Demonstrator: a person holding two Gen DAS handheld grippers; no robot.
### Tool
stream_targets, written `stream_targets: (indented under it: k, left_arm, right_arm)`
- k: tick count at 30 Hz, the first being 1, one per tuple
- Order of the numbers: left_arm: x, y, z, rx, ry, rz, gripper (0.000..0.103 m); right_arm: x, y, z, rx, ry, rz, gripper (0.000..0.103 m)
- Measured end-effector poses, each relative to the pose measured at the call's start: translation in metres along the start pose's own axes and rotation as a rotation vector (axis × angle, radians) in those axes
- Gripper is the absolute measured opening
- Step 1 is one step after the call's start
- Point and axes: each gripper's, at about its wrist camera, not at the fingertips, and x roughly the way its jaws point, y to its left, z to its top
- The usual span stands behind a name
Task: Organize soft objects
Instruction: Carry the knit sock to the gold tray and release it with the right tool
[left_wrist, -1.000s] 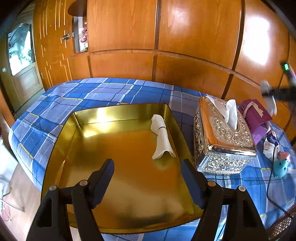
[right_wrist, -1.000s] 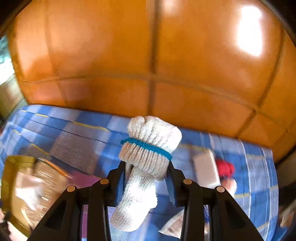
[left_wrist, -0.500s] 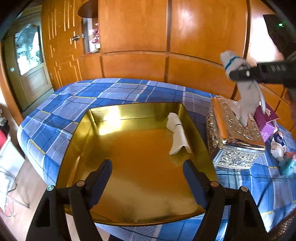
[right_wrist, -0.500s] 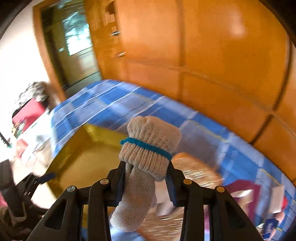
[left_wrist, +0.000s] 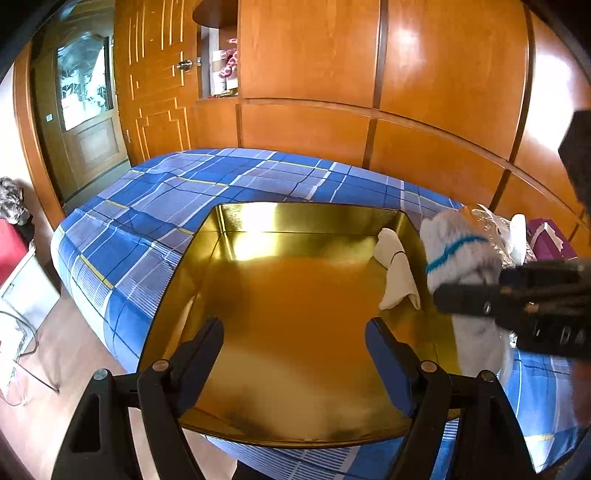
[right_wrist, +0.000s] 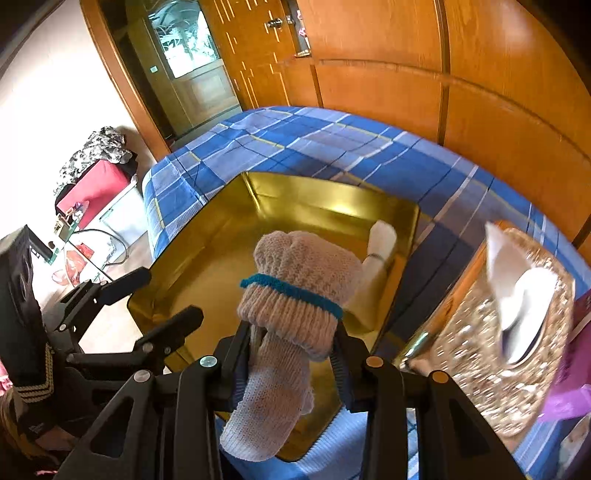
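Right gripper (right_wrist: 291, 354) carrying rolled glove (right_wrist: 295, 291) over the tray's (left_wrist: 236, 214) right rim; drop spot lies ahead and to frame left.

In the right wrist view the jaws are clamped on the glove just below its blue band; the cuffed end stands up, the limp end hangs down past the fingers, so its long axis runs roughly vertical. Tray floor fills centre frame beyond it. A second, white roll (right_wrist: 378, 247) lies at centre right against the tray's right wall, long axis along that wall. Left gripper (left_wrist: 295, 347) sits at the tray's near edge, jaws spread wide, nothing between them, having just widened a little. Judgement: right hand is nearer and places it; clear the rim, lay the glove parallel beside the white roll.
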Motion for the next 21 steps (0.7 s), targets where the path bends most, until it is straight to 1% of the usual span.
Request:
stream_targets:
  k: [2, 5, 16, 21]
  left_arm:
    - [0.001, 0.003, -0.001, -0.008, 0.000, 0.008, 0.083]
    - [0.002, 0.005, -0.002, -0.018, 0.000, 0.007, 0.084]
    - [0.005, 0.011, -0.005, -0.040, 0.011, 0.012, 0.086]
    - [0.007, 0.015, -0.005, -0.057, 0.006, 0.022, 0.086]
  right_arm:
    - [0.005, 0.003, -0.003, 0.011, 0.004, -0.003, 0.038]
    - [0.011, 0.005, -0.006, 0.022, 0.010, -0.009, 0.038]
    - [0.030, 0.015, -0.016, -0.029, 0.036, -0.125, 0.039]
    - [0.031, 0.014, -0.020, -0.029, 0.037, -0.155, 0.045]
